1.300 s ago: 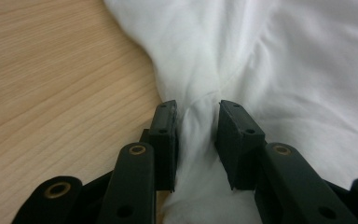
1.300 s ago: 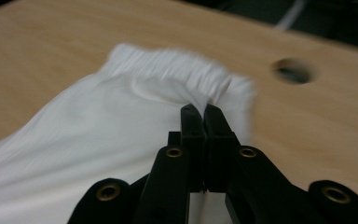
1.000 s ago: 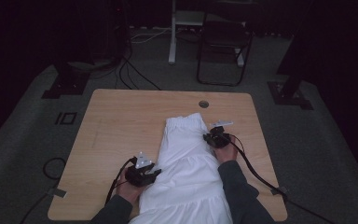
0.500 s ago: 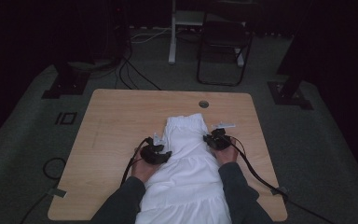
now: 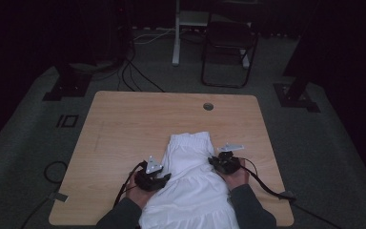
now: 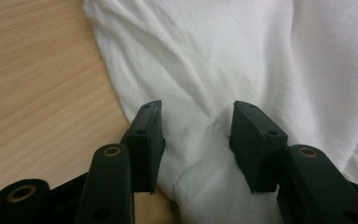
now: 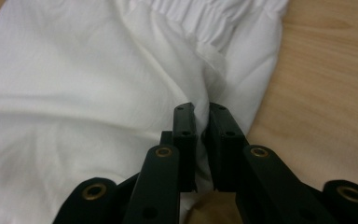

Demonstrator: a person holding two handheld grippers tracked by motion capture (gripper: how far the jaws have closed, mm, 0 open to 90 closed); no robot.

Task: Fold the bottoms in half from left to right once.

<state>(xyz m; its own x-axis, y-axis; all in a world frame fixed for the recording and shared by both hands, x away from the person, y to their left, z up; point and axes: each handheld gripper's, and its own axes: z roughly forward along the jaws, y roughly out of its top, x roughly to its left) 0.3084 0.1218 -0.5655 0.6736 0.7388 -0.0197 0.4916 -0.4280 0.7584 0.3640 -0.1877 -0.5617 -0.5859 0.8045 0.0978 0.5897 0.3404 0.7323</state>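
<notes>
right gripper (image 7: 200, 116) clamped on white garment (image 5: 190, 176) edge; left gripper (image 6: 196, 121) apart astride fold; table (image 5: 124, 124).

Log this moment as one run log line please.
left gripper: open over white garment | right gripper: shut on garment edge | table

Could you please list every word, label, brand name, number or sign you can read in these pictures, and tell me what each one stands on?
There are none: no readable text stands on anything here.
The white garment bears no print or tag that shows.
The wooden table is unmarked.
The left gripper and right gripper carry no lettering, only brass-ringed holes.
The dark square on the floor is an outline, not writing.
</notes>
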